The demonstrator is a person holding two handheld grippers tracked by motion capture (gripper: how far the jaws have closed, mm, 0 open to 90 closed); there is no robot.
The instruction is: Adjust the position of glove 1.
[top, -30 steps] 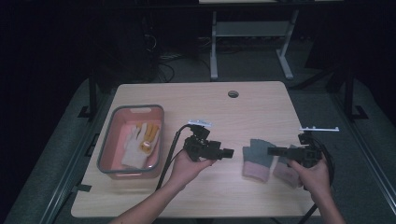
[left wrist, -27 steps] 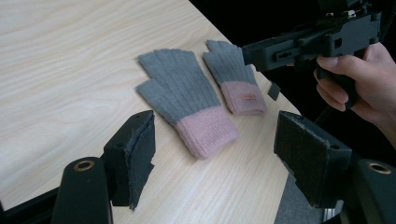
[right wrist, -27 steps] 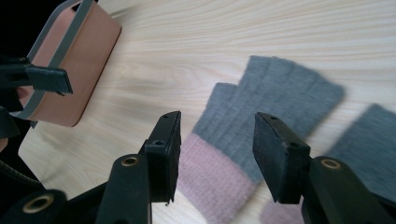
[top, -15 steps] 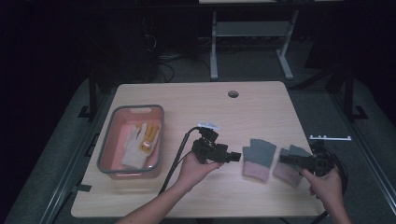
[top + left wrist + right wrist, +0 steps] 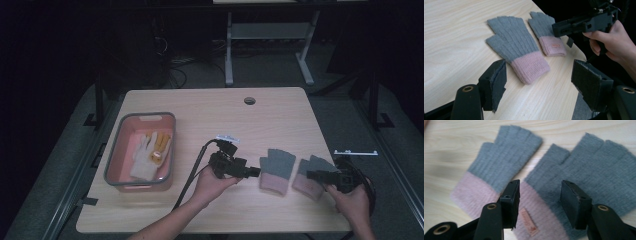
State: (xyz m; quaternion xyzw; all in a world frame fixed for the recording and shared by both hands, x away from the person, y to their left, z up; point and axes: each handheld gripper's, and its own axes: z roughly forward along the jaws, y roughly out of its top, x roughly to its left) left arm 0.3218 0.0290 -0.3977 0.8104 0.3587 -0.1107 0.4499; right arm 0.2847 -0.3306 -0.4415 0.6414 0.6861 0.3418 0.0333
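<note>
We see two gloves (image 5: 517, 51) (image 5: 546, 33) of soft ribbed knit wool, fuzzy and matt, on a surface (image 5: 454, 30) of pale smooth wood grain. The tongs (image 5: 540, 197) look like matt black plastic with rough pads (image 5: 496, 82).

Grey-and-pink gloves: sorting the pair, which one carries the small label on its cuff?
The glove under the right gripper, nearer the table's right edge; the other glove's cuff is plain.

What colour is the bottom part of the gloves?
The cuffs are pink, the rest grey. Left gripper view shows it best.
</note>
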